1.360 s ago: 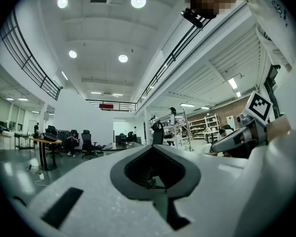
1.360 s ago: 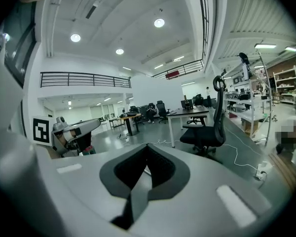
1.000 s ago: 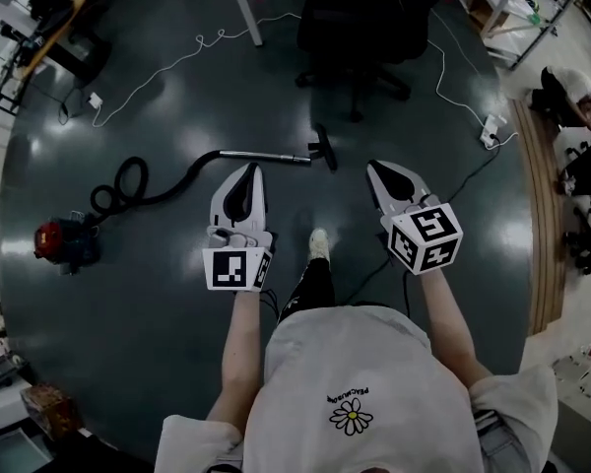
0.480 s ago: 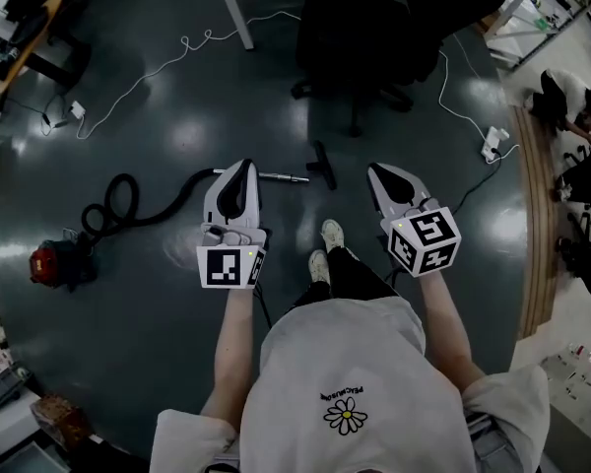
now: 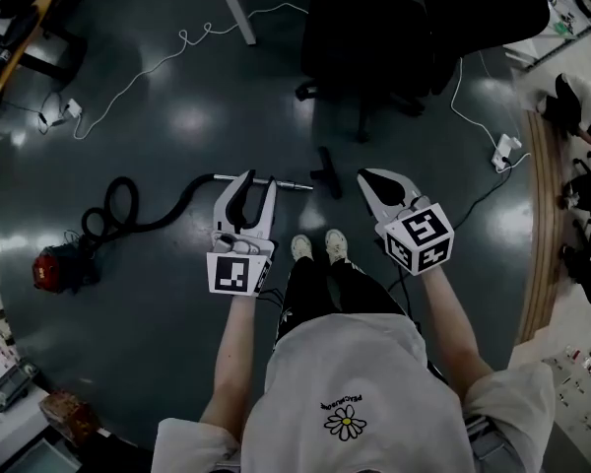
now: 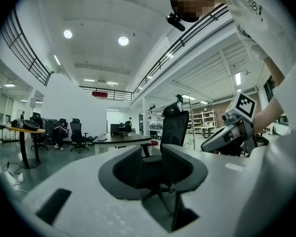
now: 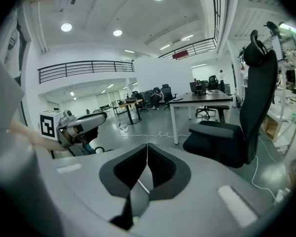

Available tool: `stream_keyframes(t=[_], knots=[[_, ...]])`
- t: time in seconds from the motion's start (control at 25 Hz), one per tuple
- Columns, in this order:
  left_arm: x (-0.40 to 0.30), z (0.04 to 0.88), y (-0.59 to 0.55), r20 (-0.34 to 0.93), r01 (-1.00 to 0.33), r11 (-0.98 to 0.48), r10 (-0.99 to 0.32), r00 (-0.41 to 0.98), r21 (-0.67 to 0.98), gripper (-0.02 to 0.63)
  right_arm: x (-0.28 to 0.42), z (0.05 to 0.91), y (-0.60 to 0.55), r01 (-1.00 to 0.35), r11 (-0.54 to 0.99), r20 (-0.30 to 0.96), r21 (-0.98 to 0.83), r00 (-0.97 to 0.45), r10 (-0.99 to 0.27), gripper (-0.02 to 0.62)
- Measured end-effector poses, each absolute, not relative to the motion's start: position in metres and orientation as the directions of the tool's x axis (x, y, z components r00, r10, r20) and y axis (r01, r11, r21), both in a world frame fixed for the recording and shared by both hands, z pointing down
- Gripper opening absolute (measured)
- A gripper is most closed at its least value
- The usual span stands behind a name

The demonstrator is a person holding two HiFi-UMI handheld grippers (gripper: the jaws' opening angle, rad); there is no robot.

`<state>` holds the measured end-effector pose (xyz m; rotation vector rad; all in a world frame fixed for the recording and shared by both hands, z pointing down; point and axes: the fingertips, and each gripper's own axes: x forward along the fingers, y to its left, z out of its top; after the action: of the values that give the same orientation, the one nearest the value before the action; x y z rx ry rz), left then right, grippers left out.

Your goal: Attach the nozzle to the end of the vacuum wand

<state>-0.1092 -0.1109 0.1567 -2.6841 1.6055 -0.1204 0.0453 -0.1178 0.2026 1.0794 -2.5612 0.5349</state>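
Nozzle (image 5: 325, 171) lies on the floor (image 5: 167, 304) below and left of the right claw (image 5: 363, 176), whose jaws meet empty, while the left claw (image 5: 257, 178), above the vacuum wand (image 5: 286, 183), has just been opening with nothing between its jaws, likely readying a grasp.

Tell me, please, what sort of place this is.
Probably a large open-plan office or workshop hall: desks with black office chairs, a railed mezzanine and storage racks.
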Motion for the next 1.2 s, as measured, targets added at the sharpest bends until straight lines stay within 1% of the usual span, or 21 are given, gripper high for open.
stream_keyframes(t=[0.08, 0.12, 0.16, 0.2, 0.24, 0.28, 0.32, 0.36, 0.4, 0.44, 0.48, 0.56, 0.68, 0.8, 0.84, 0.88, 0.96, 1.04, 1.08, 1.2], knots=[[-0.110, 0.192, -0.124, 0.085, -0.857, -0.514, -0.856, 0.510, -0.029, 0.135, 0.035, 0.233, -0.127, -0.687, 0.693, 0.449, -0.218, -0.701, -0.554, 0.070], [-0.106, 0.217, -0.132, 0.085, -0.832, -0.555, -0.830, 0.551, -0.026, 0.150, 0.032, 0.258, -0.135, -0.662, 0.718, 0.463, -0.215, -0.716, -0.522, 0.096], [-0.101, 0.248, -0.144, 0.089, -0.790, -0.612, -0.790, 0.607, -0.047, 0.179, 0.029, 0.289, -0.146, -0.641, 0.740, 0.476, -0.202, -0.725, -0.498, 0.125], [-0.096, 0.289, -0.155, 0.113, -0.728, -0.679, -0.734, 0.670, -0.096, 0.225, 0.026, 0.330, -0.158, -0.625, 0.759, 0.494, -0.183, -0.726, -0.478, 0.130], [-0.092, 0.341, -0.163, 0.171, -0.646, -0.748, -0.664, 0.728, -0.155, 0.265, 0.024, 0.379, -0.168, -0.606, 0.778, 0.521, -0.165, -0.723, -0.453, 0.138], [-0.089, 0.405, -0.164, 0.262, -0.550, -0.811, -0.585, 0.768, -0.198, 0.305, 0.021, 0.433, -0.173, -0.581, 0.800, 0.555, -0.152, -0.720, -0.417, 0.147], [-0.090, 0.475, -0.161, 0.369, -0.450, -0.868, -0.497, 0.785, -0.212, 0.327, 0.018, 0.489, -0.175, -0.543, 0.827, 0.587, -0.143, -0.720, -0.371, 0.158], [-0.093, 0.548, -0.153, 0.477, -0.344, -0.916, -0.402, 0.782, -0.207, 0.336, 0.014, 0.545, -0.174, -0.494, 0.858, 0.613, -0.141, -0.724, -0.317, 0.180], [-0.100, 0.619, -0.146, 0.577, -0.236, -0.952, -0.306, 0.757, -0.195, 0.342, 0.008, 0.600, -0.174, -0.439, 0.888, 0.634, -0.138, -0.728, -0.262, 0.238], [-0.108, 0.686, -0.140, 0.662, -0.134, -0.975, -0.220, 0.717, -0.179, 0.342, 0.003, 0.653, -0.174, -0.384, 0.914, 0.653, -0.129, -0.727, -0.213, 0.268], [-0.118, 0.749, -0.137, 0.727, -0.051, -0.986, -0.153, 0.669, -0.161, 0.344, 0.000, 0.705, -0.176, -0.331, 0.937, 0.675, -0.109, -0.717, -0.175, 0.270], [-0.133, 0.857, -0.138, 0.799, 0.040, -0.991, -0.076, 0.596, -0.124, 0.350, -0.005, 0.800, -0.182, -0.231, 0.971, 0.725, -0.056, -0.678, -0.119, 0.273], [-0.144, 0.973, -0.152, 0.849, 0.091, -0.991, -0.036, 0.527, -0.098, 0.353, -0.013, 0.909, -0.195, -0.101, 0.995, 0.789, 0.001, -0.612, -0.063, 0.272], [-0.148, 1.034, -0.154, 0.878, 0.145, -0.986, -0.005, 0.478, -0.085, 0.353, -0.020, 0.970, -0.203, -0.025, 0.999, 0.829, 0.029, -0.558, -0.038, 0.273], [-0.149, 1.045, -0.155, 0.883, 0.152, -0.984, -0.012, 0.469, -0.094, 0.351, -0.022, 0.983, -0.205, -0.014, 1.000, 0.840, 0.028, -0.541, -0.031, 0.269], [-0.149, 1.054, -0.156, 0.886, 0.152, -0.982, -0.030, 0.463, -0.113, 0.337, -0.024, 0.993, -0.206, -0.008, 1.000, 0.849, 0.023, -0.527, -0.024, 0.262], [-0.149, 1.063, -0.160, 0.881, 0.136, -0.977, -0.082, 0.465, -0.163, 0.261, -0.028, 1.010, -0.210, -0.006, 1.000, 0.862, 0.016, -0.506, -0.016, 0.240], [-0.146, 1.063, -0.162, 0.865, 0.103, -0.979, -0.104, 0.491, -0.176, 0.242, -0.029, 1.023, -0.214, 0.014, 0.999, 0.879, 0.051, -0.475, -0.038, 0.200], [-0.144, 1.063, -0.164, 0.855, 0.085, -0.981, -0.108, 0.508, -0.174, 0.212, -0.028, 1.026, -0.217, 0.034, 0.996, 0.886, 0.088, -0.459, -0.063, 0.201], [-0.143, 1.064, -0.164, 0.853, 0.068, -0.986, -0.099, 0.513, -0.155, 0.210, -0.029, 1.031, -0.221, 0.058, 0.984, 0.893, 0.167, -0.432, -0.125, 0.197]])
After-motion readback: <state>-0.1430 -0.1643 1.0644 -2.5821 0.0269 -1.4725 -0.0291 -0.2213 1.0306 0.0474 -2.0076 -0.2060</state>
